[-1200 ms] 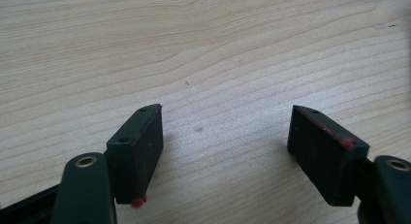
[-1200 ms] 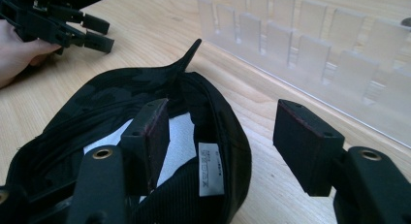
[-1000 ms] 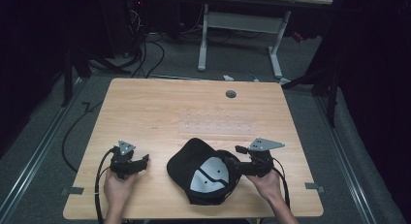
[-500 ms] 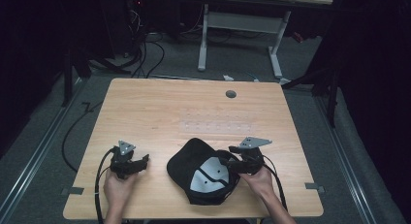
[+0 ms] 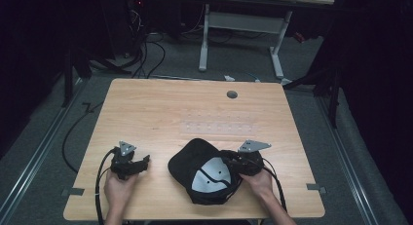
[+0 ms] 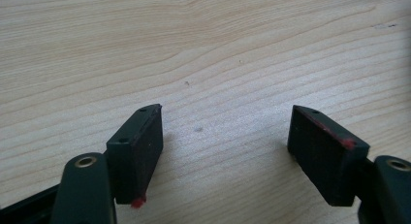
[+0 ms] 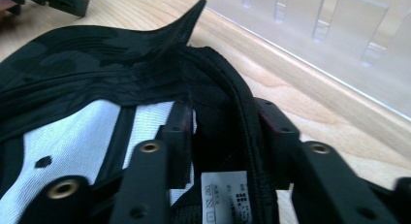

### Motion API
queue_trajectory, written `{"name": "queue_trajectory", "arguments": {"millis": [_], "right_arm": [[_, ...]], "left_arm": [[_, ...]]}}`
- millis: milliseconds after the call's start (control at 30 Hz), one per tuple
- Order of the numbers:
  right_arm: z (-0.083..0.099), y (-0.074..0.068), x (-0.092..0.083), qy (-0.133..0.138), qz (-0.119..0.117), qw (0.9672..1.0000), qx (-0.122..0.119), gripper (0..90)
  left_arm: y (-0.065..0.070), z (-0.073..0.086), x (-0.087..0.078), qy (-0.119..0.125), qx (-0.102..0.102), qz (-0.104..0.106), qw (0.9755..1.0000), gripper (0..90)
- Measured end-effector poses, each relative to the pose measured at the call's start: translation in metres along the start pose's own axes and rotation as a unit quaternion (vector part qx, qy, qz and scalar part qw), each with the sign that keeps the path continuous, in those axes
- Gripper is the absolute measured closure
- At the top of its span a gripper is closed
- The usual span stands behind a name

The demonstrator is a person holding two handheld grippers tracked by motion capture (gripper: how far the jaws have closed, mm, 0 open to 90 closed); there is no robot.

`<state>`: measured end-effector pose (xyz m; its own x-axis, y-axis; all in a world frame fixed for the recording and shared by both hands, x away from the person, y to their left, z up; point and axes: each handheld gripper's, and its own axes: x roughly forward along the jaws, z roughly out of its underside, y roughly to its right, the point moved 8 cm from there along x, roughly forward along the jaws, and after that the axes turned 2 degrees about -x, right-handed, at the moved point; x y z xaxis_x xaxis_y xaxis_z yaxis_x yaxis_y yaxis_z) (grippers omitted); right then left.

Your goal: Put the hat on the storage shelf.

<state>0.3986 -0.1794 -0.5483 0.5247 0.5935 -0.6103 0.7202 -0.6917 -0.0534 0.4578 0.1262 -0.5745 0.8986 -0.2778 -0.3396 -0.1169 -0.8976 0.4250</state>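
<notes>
A black cap [image 5: 187, 164] lies upside down near the table's front edge, its white lining facing up. My right gripper [image 5: 229, 164] is at the cap's right side. In the right gripper view its jaws straddle the cap's rim [image 7: 218, 103], one pad inside against the lining and one outside. The jaws have just been closing, and the pads now press the thick black band with its label. My left gripper [image 5: 143, 162] rests on the bare wood to the left of the cap, apart from it. In the left gripper view it [image 6: 225, 132] stands open, with nothing between its pads.
The wooden table [image 5: 160, 113] carries a clear plastic rack [image 5: 221, 127] just behind the cap, seen close in the right gripper view [image 7: 329, 40]. A round cable hole [image 5: 232, 94] sits near the far edge. A white-legged desk [image 5: 238, 20] and floor cables lie beyond.
My right gripper has moved left and down onto the cap's rim, and its jaws have closed from wide open onto it. The left gripper has stayed in place.
</notes>
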Motion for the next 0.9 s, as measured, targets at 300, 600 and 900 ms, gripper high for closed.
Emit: {"name": "queue_trajectory", "arguments": {"millis": [300,600,900], "right_arm": [[-0.001,-0.003,-0.004,0.011,-0.026,0.9996,0.002,80.3],[-0.002,-0.002,-0.015,0.021,-0.03,0.9993,0.014,82.3],[-0.004,0.005,-0.033,0.033,-0.025,0.9987,0.029,83.1]], "left_arm": [[0.0,0.0,0.0,0.0,0.0,0.0,1.0,29.3],[0.001,0.001,-0.001,-0.001,-0.003,-0.002,1.0,27.4],[0.001,0.001,-0.001,0.002,-0.004,-0.011,0.9999,25.1]]}}
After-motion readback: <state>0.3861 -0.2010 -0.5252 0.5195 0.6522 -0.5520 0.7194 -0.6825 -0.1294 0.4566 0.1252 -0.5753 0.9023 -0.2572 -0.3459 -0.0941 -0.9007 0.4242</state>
